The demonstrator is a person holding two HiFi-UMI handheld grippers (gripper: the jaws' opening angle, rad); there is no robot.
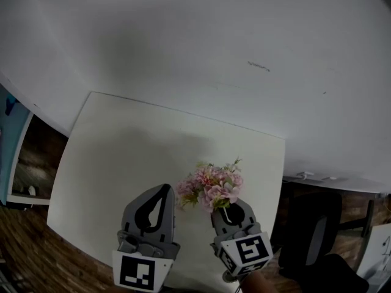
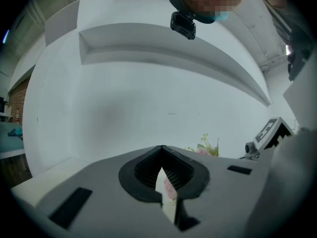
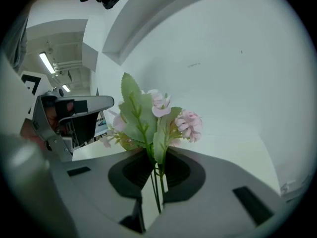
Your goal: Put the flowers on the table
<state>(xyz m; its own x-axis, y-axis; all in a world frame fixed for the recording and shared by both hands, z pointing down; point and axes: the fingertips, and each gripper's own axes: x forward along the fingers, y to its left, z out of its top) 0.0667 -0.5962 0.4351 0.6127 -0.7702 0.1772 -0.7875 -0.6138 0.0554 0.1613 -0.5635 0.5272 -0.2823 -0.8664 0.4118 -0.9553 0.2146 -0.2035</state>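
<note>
A small bunch of pink flowers (image 1: 211, 187) with green leaves stands out of my right gripper (image 1: 231, 202), which is shut on the thin green stems. In the right gripper view the flowers (image 3: 153, 118) rise upright from between the jaws of that gripper (image 3: 157, 156), and the stems run down through the narrow gap. The bunch hangs over the near right part of the white table (image 1: 122, 157). My left gripper (image 1: 165, 188) is beside it on the left, shut with its tips together and nothing held. From the left gripper (image 2: 162, 148) the flower tops (image 2: 205, 147) peek over its right jaw.
A white wall (image 1: 214, 41) stands right behind the table. A black chair (image 1: 311, 224) is at the table's right side on the dark wood floor (image 1: 24, 249). A white shelf unit (image 1: 15, 163) stands at the far left.
</note>
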